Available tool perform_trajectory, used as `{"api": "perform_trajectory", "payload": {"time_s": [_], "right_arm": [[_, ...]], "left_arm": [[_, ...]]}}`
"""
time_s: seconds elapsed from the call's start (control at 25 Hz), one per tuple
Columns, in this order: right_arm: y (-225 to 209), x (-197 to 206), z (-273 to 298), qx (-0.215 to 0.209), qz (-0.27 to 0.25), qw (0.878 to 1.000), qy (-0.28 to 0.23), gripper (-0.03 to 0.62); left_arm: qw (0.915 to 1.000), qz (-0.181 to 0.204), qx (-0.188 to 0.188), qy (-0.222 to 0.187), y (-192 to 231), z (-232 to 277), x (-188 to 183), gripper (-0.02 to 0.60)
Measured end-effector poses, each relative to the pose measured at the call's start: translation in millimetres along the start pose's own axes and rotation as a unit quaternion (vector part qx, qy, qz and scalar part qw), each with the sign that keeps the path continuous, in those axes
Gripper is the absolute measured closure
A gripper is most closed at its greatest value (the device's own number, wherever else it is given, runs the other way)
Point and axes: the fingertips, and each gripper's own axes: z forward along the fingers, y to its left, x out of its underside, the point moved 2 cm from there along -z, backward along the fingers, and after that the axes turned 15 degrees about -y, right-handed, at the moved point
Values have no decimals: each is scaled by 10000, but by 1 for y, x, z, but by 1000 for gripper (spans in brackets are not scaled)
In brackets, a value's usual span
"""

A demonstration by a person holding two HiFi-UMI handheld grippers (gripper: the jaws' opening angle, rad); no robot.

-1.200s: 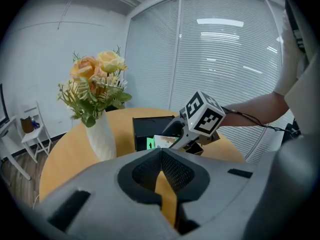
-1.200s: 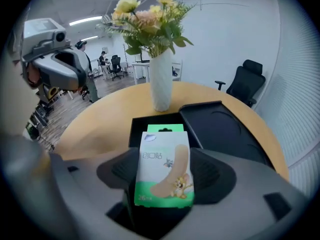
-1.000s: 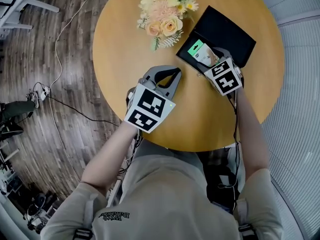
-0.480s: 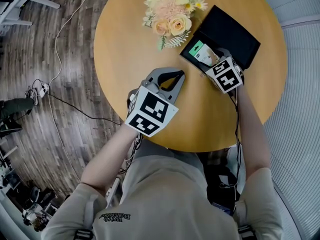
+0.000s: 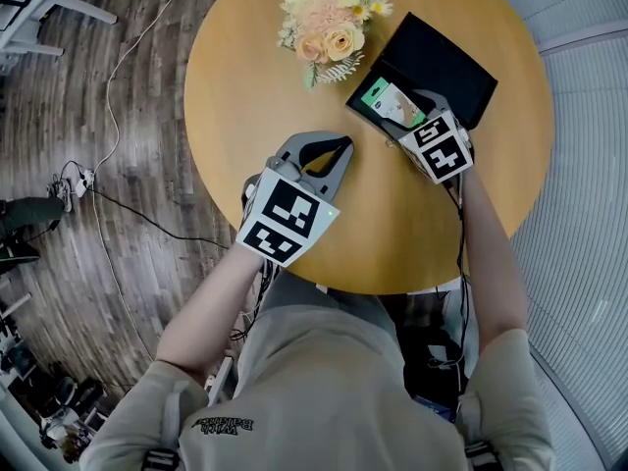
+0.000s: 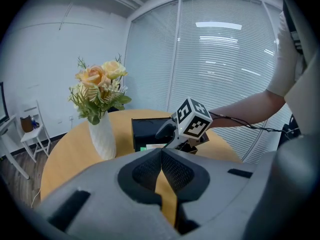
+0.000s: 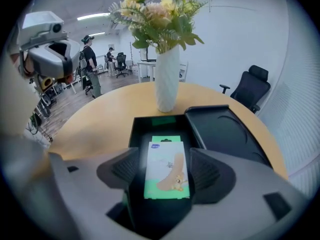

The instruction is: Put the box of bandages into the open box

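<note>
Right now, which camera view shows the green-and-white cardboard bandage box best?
The right gripper view. The green-and-white cardboard bandage box lies large and central between the jaws of the right gripper, over the black open box. The head view shows it small, partly behind that gripper; the left gripper view shows only a green sliver.

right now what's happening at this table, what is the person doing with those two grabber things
A person holds a two-jaw tool in each hand over a round wooden table. The right tool has its jaws on either side of a green-and-white box of bandages, which sits within the rim of the open black box. Whether the jaws are pinching it or have let go is unclear. The left tool is shut and empty, off to the side. A white vase of flowers stands nearby.
</note>
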Motion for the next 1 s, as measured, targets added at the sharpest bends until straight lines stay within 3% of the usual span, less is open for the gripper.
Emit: {"api": "perform_trajectory", "payload": {"time_s": [0.32, 0.6, 0.72, 0.92, 1.0], "right_arm": [[-15, -60, -57, 920, 232, 9904, -1004, 296], [-6, -107, -115, 1391, 140, 9773, -1593, 298], [-4, -126, -141, 1667, 4, 9670, -1926, 374], [9, -156, -184, 1916, -149, 9512, -2415, 422], [16, -168, -203, 2060, -191, 9434, -2591, 457]], "left_arm": [[9991, 241, -144, -303, 1, -15, -33, 560], [9961, 562, -253, -624, -6, -38, -78, 560], [9941, 653, -289, -811, -8, -46, -96, 560], [9920, 284, -87, -1229, -20, -59, -128, 560], [9886, 511, -150, -1406, -23, -66, -144, 560]]}}
